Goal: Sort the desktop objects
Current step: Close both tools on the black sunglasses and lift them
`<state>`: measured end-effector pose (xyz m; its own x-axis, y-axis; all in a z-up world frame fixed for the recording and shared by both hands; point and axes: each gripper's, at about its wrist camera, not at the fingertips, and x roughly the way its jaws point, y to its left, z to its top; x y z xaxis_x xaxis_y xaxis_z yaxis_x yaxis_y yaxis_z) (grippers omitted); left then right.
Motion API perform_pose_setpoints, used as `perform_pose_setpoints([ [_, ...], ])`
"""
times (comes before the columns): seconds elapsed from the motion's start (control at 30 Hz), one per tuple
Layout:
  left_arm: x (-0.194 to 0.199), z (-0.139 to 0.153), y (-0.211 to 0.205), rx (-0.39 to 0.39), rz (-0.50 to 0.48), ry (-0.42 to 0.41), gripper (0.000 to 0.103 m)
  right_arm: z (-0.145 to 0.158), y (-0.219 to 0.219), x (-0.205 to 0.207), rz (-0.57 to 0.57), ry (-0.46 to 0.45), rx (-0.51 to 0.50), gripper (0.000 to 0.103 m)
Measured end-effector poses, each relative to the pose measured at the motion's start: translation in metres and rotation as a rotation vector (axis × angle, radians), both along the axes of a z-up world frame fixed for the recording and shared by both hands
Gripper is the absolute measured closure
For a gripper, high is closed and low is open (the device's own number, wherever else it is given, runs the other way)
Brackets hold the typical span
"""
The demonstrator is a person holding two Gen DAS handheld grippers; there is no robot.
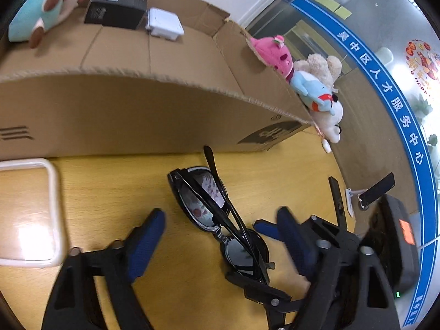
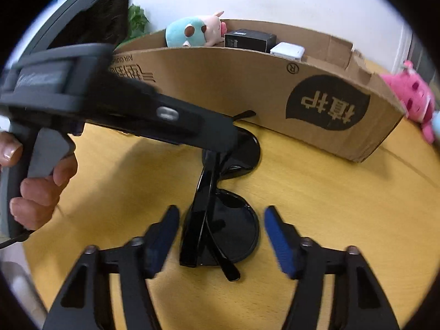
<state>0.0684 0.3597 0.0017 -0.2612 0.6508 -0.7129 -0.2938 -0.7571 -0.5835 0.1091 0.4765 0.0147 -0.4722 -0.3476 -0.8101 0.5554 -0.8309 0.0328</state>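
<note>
On the far left, a white-rimmed tray (image 1: 52, 192) lies on the yellow surface (image 1: 110, 187), and the left tongs (image 1: 220, 236) hang just to its right, parted, with nothing pressed between the blue pads. The folded black sunglasses (image 1: 217, 214) lie in the middle of the surface, near the front wall of the cardboard box (image 1: 137, 115), and they sit between the fingers of the left tongs without a visible touch. The right tongs (image 2: 220, 236) come from the other side and also stand parted around the near lens; they grip nothing yet. I think the main risk is that both tongs want the same small thing: the two tools are very near, so their fingers may knock together, or one may push the sunglasses away from the other. One temple arm sticks out toward the box, so a pinch on it alone could unfold the frame or let it turn and slip. The smooth lens may also slide out of the pads. Behind, the box wall stands high, so the sunglasses must be lifted well before they go over its edge. To the right, the surface is free until its round edge, where the soft toys (image 1: 308, 82) lie beside the box corner.
</note>
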Motion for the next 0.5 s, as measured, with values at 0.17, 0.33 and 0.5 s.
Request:
perform_pose_setpoints([
  [0.17,0.005,0.002,0.011,-0.067,-0.017,0.081,0.049,0.001,-0.003,0.005,-0.027,-0.002,-0.003,0.048],
  [0.33,0.007,0.001,0.005,-0.083,-0.015,0.103,0.057,0.002,-0.003,0.009,-0.053,0.0,-0.027,0.048],
  [0.5,0.009,0.0,0.0,-0.076,-0.009,0.112,0.061,0.003,-0.006,0.011,-0.065,-0.005,-0.042,0.048],
])
